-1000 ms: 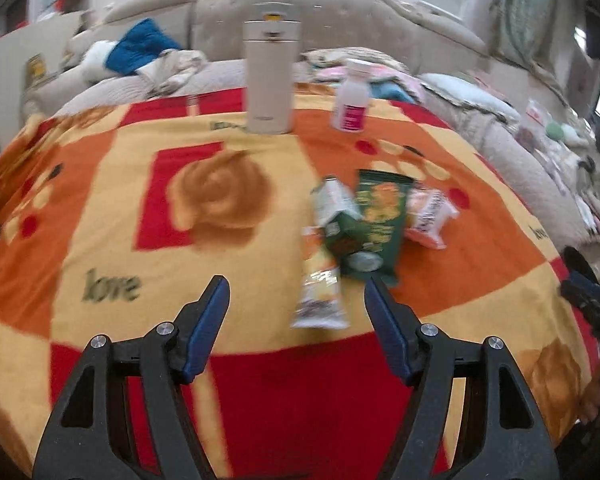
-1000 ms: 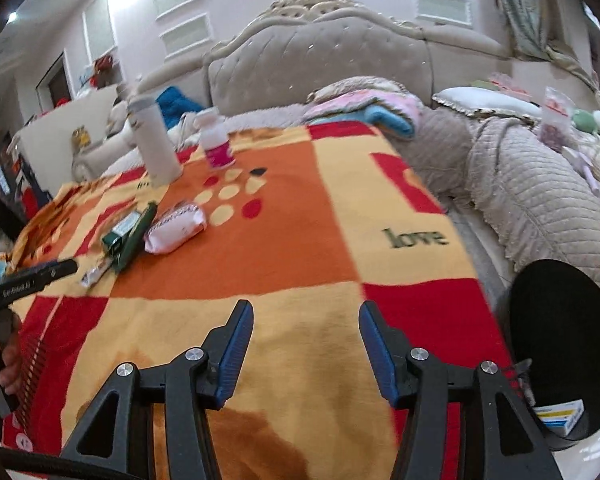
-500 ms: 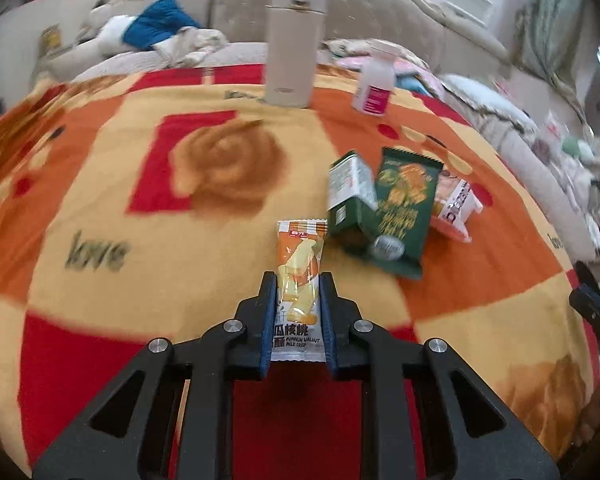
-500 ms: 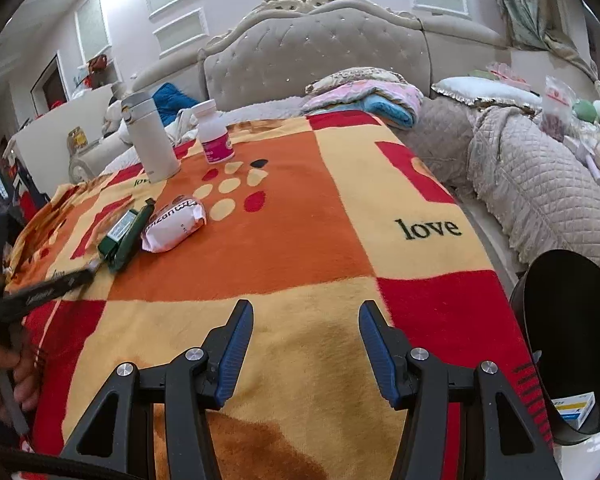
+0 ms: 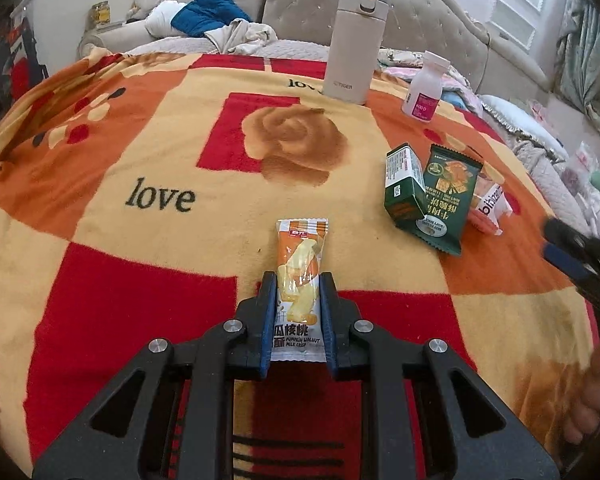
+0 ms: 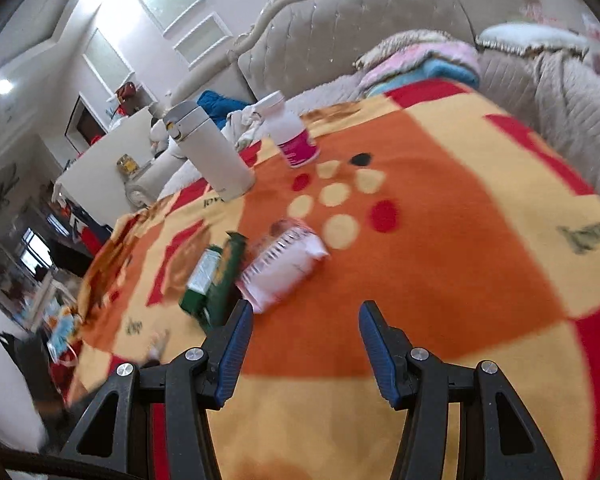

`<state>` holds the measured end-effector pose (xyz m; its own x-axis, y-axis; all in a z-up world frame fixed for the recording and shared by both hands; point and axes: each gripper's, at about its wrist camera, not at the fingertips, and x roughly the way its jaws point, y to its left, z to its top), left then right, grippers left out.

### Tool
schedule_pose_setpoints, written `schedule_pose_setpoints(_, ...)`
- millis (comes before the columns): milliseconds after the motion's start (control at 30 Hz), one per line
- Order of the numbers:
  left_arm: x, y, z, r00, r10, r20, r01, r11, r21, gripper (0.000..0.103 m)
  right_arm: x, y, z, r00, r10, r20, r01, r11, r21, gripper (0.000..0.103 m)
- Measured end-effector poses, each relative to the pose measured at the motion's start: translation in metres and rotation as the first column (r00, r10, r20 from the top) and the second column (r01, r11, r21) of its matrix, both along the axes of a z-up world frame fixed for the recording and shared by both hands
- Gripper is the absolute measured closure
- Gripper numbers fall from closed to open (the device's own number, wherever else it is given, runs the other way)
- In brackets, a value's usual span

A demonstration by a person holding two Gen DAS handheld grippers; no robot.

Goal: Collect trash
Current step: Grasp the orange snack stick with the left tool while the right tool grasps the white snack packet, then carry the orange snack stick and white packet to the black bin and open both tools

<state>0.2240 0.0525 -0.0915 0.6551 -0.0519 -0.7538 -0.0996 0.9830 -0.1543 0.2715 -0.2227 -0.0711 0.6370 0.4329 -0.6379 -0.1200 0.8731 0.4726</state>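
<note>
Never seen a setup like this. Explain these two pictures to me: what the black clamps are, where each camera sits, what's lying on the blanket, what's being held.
No robot: a person holds a two-finger clamp in each hand, each with a fisheye camera looking along its fingers.

Left view: the left gripper is shut on an orange snack wrapper.

Right view: the right gripper is open, holding nothing.

On the patterned blanket lie a green box, a green packet and a pink-white packet. A white thermos and a pill bottle stand behind.

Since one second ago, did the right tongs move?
Yes. The right tongs, open, have swung left toward the pink-white packet; the white thermos now sits nearer the view's middle, and the black bin has left view.
</note>
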Motion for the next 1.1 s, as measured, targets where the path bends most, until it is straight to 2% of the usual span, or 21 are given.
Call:
schedule_pose_setpoints(167,0.000,0.004,0.000,1.000,0.004,0.005,-0.004,1.000,-0.027,0.085,0.038,0.021,-0.018,0.995,-0.038,-0.095,0.046,0.996,0.080,0.050)
schedule_pose_setpoints(233,0.000,0.005,0.000,1.000,0.004,0.006,-0.004,0.999,-0.033,0.085,0.049,0.027,-0.025,0.993,-0.046,-0.106,0.057,0.993,0.103,0.050)
schedule_pose_setpoints(333,0.000,0.005,0.000,1.000,0.002,0.007,-0.002,0.999,-0.036,0.085,0.060,0.038,-0.023,0.996,-0.043,-0.078,0.046,0.998,0.042,0.047)
schedule_pose_setpoints(467,0.001,0.006,0.000,1.000,-0.001,0.007,0.001,0.999,-0.042,0.085,0.071,0.060,-0.019,0.999,0.011,-0.049,-0.017,0.992,-0.121,0.047)
schedule_pose_setpoints(500,0.001,0.006,0.000,1.000,0.000,0.007,0.001,0.999,-0.043,0.085,0.072,0.064,-0.018,0.999,0.020,-0.046,-0.027,0.987,-0.156,0.052)
schedule_pose_setpoints(567,0.001,0.006,-0.001,1.000,0.001,0.007,0.000,0.999,-0.046,0.085,0.071,0.064,-0.016,0.999,0.037,-0.029,-0.042,0.987,-0.157,0.064)
schedule_pose_setpoints(733,0.001,0.005,0.000,1.000,0.002,0.009,-0.002,0.999,-0.052,0.085,0.046,0.051,-0.008,0.999,0.046,0.014,-0.043,0.983,-0.181,0.068)
schedule_pose_setpoints(933,0.000,0.006,0.000,1.000,-0.007,0.015,0.007,0.998,-0.062,0.085,-0.011,0.011,0.010,0.991,0.122,0.063,-0.104,0.967,-0.233,0.068)
schedule_pose_setpoints(1100,-0.008,0.005,0.007,0.993,-0.076,0.090,0.086,0.990,-0.108,0.085,-0.071,-0.029,0.019,0.981,0.160,0.113,-0.128,0.959,-0.251,0.068)
